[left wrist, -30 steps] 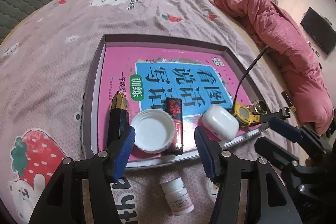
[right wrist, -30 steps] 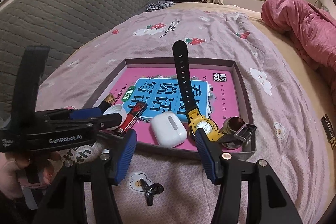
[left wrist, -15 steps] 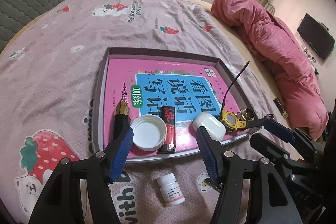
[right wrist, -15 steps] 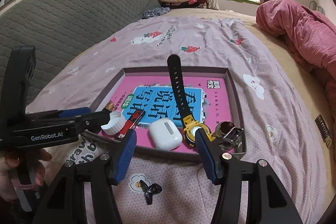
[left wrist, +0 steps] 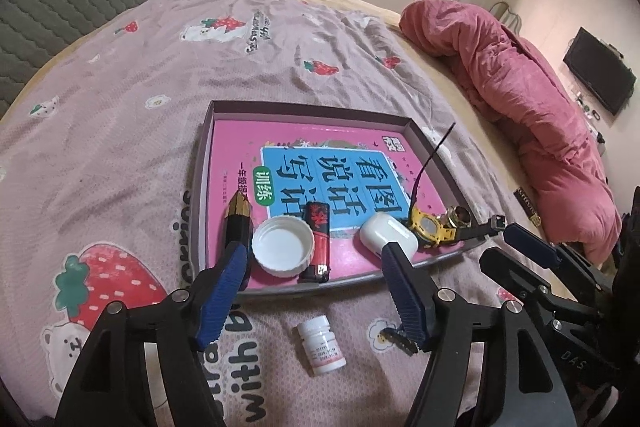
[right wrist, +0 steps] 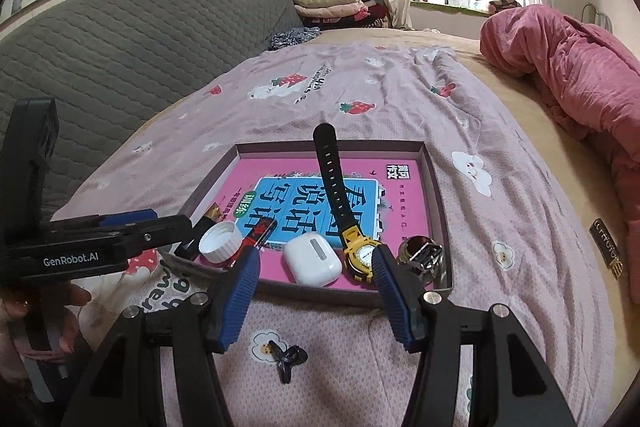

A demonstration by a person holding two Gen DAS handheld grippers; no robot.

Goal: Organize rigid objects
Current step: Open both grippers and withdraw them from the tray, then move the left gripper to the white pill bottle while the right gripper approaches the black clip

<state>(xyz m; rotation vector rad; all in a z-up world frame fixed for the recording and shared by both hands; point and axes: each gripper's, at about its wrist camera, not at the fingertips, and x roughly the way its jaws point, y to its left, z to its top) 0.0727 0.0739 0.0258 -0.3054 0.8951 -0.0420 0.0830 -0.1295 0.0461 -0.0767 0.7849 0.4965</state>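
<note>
A shallow box tray (left wrist: 202,163) (right wrist: 438,187) with a pink book in it lies on the bed. In it sit a white cap (left wrist: 283,245) (right wrist: 221,241), a red-black lighter (left wrist: 317,243) (right wrist: 260,231), a black-gold object (left wrist: 239,217), a white earbud case (left wrist: 388,235) (right wrist: 313,263), a yellow watch (left wrist: 430,227) (right wrist: 360,255) and a metal ring piece (left wrist: 460,215) (right wrist: 420,251). A small white pill bottle (left wrist: 322,345) and a black clip (left wrist: 396,335) (right wrist: 286,357) lie on the sheet before the tray. My left gripper (left wrist: 312,295) is open above the bottle. My right gripper (right wrist: 316,293) is open above the clip.
The bed is covered by a pink strawberry-print sheet (left wrist: 120,107). A rolled red duvet (left wrist: 540,99) (right wrist: 580,75) lies on the right. A grey padded headboard (right wrist: 120,47) stands on the left. Folded clothes (right wrist: 332,7) are stacked at the far end.
Both grippers have drawn back and up from the tray, so the tray looks smaller and the pill bottle and clip show more fully. Nothing was taken hold of.
</note>
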